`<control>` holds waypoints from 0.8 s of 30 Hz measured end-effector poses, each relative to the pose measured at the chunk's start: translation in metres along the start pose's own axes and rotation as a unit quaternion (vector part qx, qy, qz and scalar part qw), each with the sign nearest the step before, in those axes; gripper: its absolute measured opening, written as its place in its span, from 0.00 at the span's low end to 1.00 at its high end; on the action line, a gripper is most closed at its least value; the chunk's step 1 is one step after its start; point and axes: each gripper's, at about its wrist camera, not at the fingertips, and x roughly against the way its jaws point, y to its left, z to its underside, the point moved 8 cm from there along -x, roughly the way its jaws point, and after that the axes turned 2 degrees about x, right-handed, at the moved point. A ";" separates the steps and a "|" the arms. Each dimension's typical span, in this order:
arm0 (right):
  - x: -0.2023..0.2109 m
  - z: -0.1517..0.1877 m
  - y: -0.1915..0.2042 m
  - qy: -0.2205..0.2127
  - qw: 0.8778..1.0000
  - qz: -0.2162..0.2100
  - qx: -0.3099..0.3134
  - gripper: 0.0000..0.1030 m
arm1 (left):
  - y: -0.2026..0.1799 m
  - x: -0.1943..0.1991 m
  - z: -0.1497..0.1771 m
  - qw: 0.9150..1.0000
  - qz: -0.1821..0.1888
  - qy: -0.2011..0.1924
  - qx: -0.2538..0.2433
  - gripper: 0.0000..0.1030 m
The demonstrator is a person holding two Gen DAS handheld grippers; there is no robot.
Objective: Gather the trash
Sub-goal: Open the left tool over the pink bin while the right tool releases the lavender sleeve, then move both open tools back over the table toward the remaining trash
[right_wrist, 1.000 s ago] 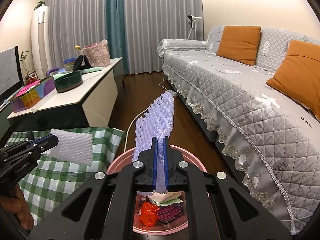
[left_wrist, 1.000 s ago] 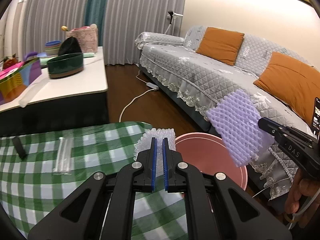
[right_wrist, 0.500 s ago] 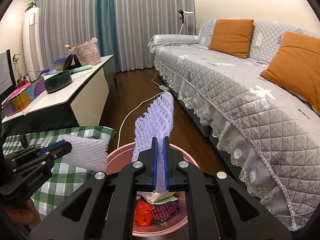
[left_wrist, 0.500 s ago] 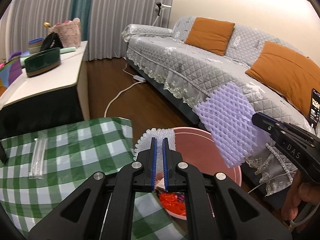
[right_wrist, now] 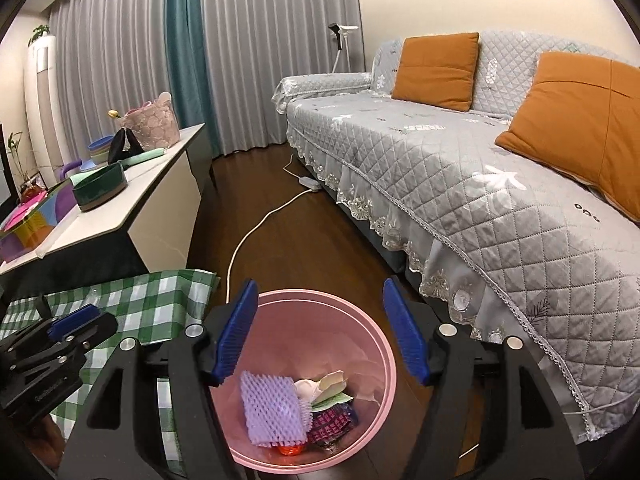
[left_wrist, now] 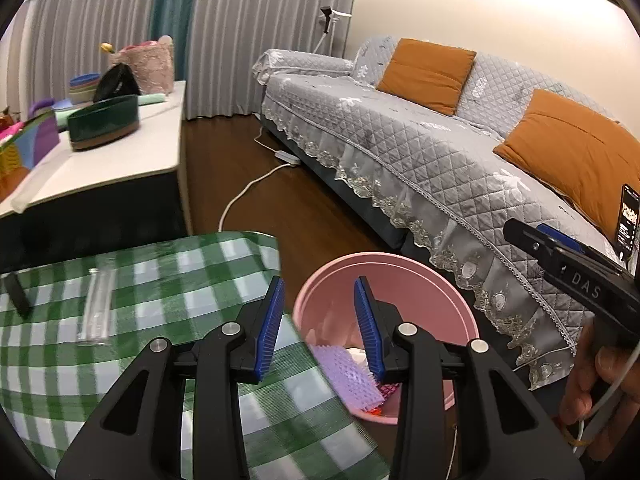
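A pink trash bin stands on the floor beside the green checked table. Inside it lie a purple foam net, crumpled paper and other wrappers. The bin also shows in the left wrist view, with the purple net in it. My right gripper is open and empty above the bin. My left gripper is open and empty over the table edge and the bin's rim. A clear plastic wrapper and a small black object lie on the table.
A grey quilted sofa with orange cushions runs along the right. A white sideboard with bowls and baskets stands at the left. A white cable crosses the wooden floor behind the bin.
Both grippers have opened. The purple foam net has dropped from my right gripper into the bin. The white foam net has left my left gripper and is out of sight.
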 end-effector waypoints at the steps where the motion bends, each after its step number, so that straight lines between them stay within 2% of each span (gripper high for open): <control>1: 0.001 -0.001 0.002 -0.001 1.000 -0.001 0.000 0.63 | 0.004 0.005 0.000 1.000 -0.004 -0.003 0.000 0.35; 14: 0.019 -0.008 0.055 -0.020 0.999 -0.036 0.020 0.63 | 0.057 0.059 0.004 0.999 -0.042 -0.028 0.020 0.35; 24: 0.005 0.003 0.117 -0.006 0.996 -0.077 0.043 0.63 | 0.136 0.077 0.023 0.993 -0.090 -0.036 0.067 0.35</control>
